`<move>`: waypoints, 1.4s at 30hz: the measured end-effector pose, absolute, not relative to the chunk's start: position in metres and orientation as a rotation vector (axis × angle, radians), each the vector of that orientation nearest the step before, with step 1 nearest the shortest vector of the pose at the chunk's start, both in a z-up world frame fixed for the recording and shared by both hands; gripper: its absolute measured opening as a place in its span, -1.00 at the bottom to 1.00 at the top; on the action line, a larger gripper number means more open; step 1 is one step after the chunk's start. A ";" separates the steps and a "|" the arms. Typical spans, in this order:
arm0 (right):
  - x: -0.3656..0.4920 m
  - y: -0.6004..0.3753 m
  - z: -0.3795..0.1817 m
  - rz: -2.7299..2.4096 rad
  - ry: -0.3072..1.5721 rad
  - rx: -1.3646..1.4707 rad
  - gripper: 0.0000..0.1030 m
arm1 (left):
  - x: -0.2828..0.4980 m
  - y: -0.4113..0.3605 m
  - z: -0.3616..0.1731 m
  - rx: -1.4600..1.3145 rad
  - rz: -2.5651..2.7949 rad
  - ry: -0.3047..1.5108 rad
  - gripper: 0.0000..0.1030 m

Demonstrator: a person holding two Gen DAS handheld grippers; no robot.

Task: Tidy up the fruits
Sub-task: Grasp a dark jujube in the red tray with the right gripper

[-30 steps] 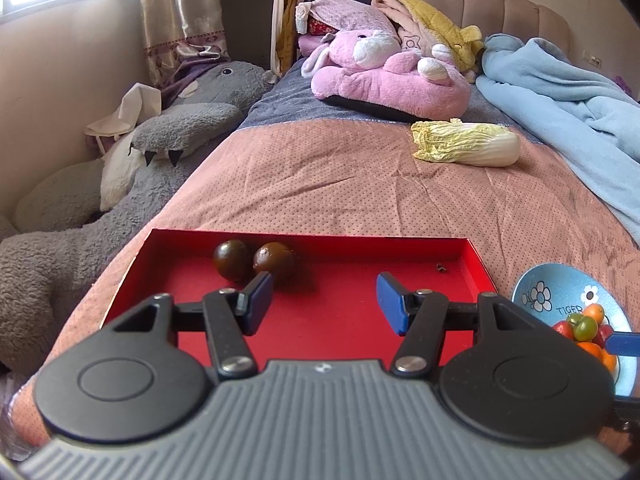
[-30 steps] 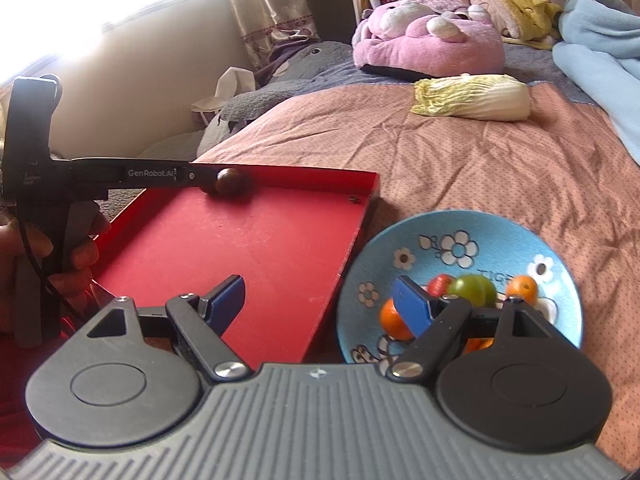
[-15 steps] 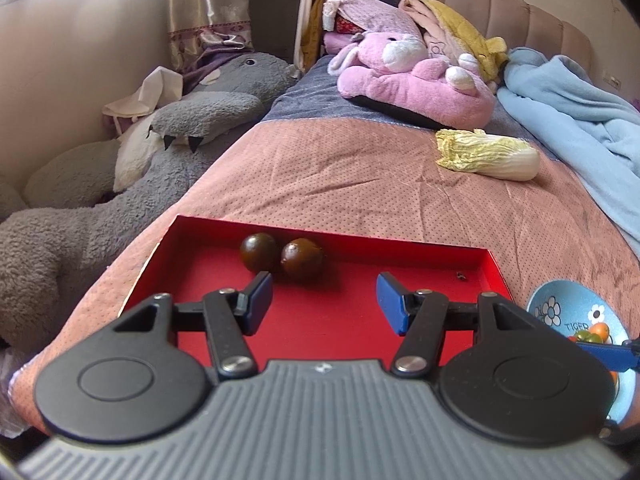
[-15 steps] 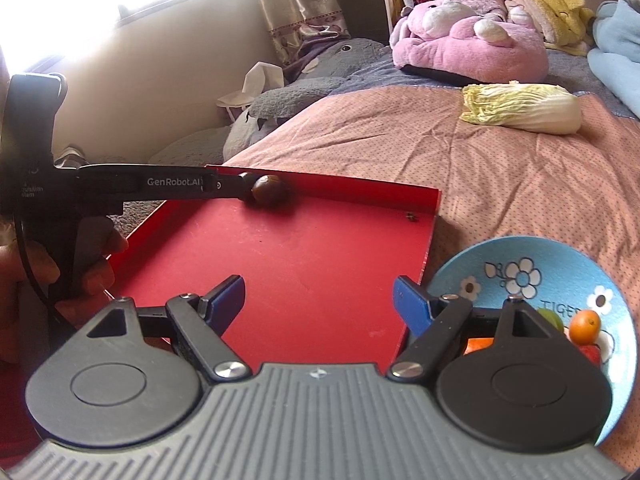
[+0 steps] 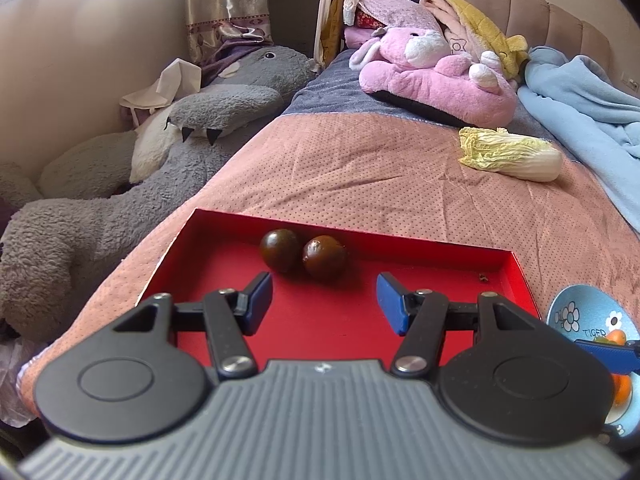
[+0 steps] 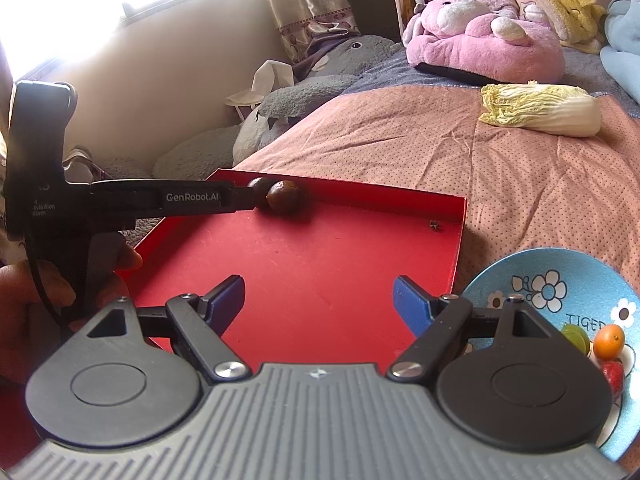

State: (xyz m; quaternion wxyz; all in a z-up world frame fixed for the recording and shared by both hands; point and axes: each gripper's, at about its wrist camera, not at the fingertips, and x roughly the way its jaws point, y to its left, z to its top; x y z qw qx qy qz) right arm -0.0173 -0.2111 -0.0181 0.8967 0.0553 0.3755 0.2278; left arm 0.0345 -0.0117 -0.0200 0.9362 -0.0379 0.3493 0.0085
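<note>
Two dark brown round fruits (image 5: pixel 302 255) lie side by side against the far wall of a red tray (image 5: pixel 440 288) on the bed. My left gripper (image 5: pixel 324 304) hovers open over the tray, just short of them, nothing between its blue pads. My right gripper (image 6: pixel 320 304) is open and empty over the tray's (image 6: pixel 320 264) near right part. From there the brown fruits (image 6: pixel 282 196) show beside the left gripper's fingers (image 6: pixel 240 199). A blue flowered plate (image 6: pixel 532 280) to the right holds small orange, green and red fruits (image 6: pixel 608 342).
A napa cabbage (image 5: pixel 510 154) lies on the pink bedspread beyond the tray. Pink plush toy (image 5: pixel 436 80), blue blanket (image 5: pixel 592 108) and pillows fill the bed's head. A grey plush (image 5: pixel 120 216) lies along the bed's left side. A hand (image 6: pixel 32 312) holds the left gripper.
The right gripper has moved left, from over the plate's edge to over the tray. The left view has swung slightly, with the brown fruits now nearer its middle.
</note>
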 end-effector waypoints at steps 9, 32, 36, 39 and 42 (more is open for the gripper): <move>-0.010 -0.204 -0.026 0.481 0.793 0.116 0.64 | 0.038 -0.010 -0.022 -0.085 0.028 0.723 0.17; 0.000 -0.196 -0.032 0.488 0.800 0.124 0.65 | 0.042 -0.003 -0.026 -0.135 0.061 0.743 0.17; 0.008 -0.189 -0.033 0.499 0.799 0.118 0.65 | 0.043 -0.002 -0.027 -0.147 0.073 0.747 0.17; 0.014 -0.184 -0.034 0.506 0.798 0.116 0.65 | 0.044 -0.001 -0.027 -0.155 0.084 0.749 0.17; 0.022 -0.179 -0.036 0.511 0.797 0.111 0.65 | 0.045 0.000 -0.028 -0.162 0.098 0.751 0.17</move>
